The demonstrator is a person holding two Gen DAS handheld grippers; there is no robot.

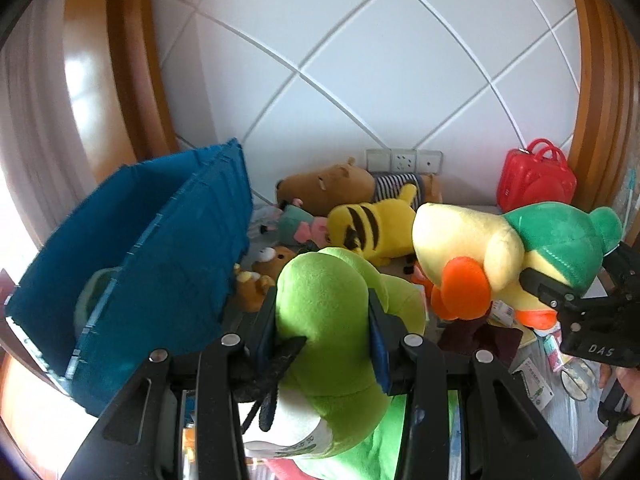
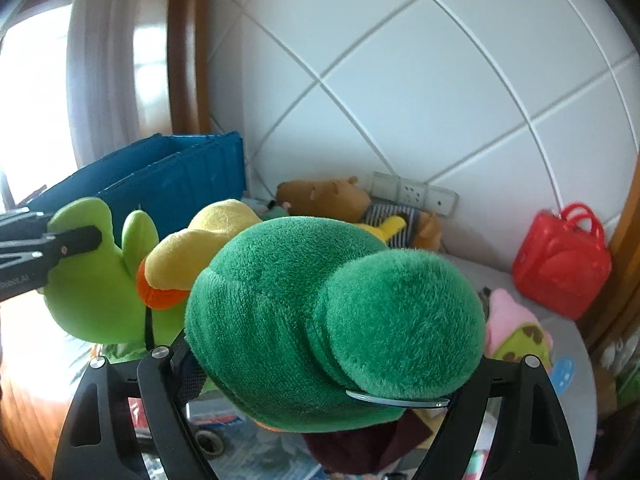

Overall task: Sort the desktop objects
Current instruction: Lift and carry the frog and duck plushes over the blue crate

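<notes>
Low at centre of the left wrist view, the left gripper is clamped on a lime green plush, lifted above the cluttered desk; at right the right gripper pinches a yellow duck plush by its green hat, held level beside it. Left of both stands a blue crate. Behind lie a brown bear plush, a striped yellow plush and a red toy bag by the tiled wall

The crate stands at the left of the frame — the suitcase at far right. Between them, the bear lies against the wall, the striped plush before it.
</notes>
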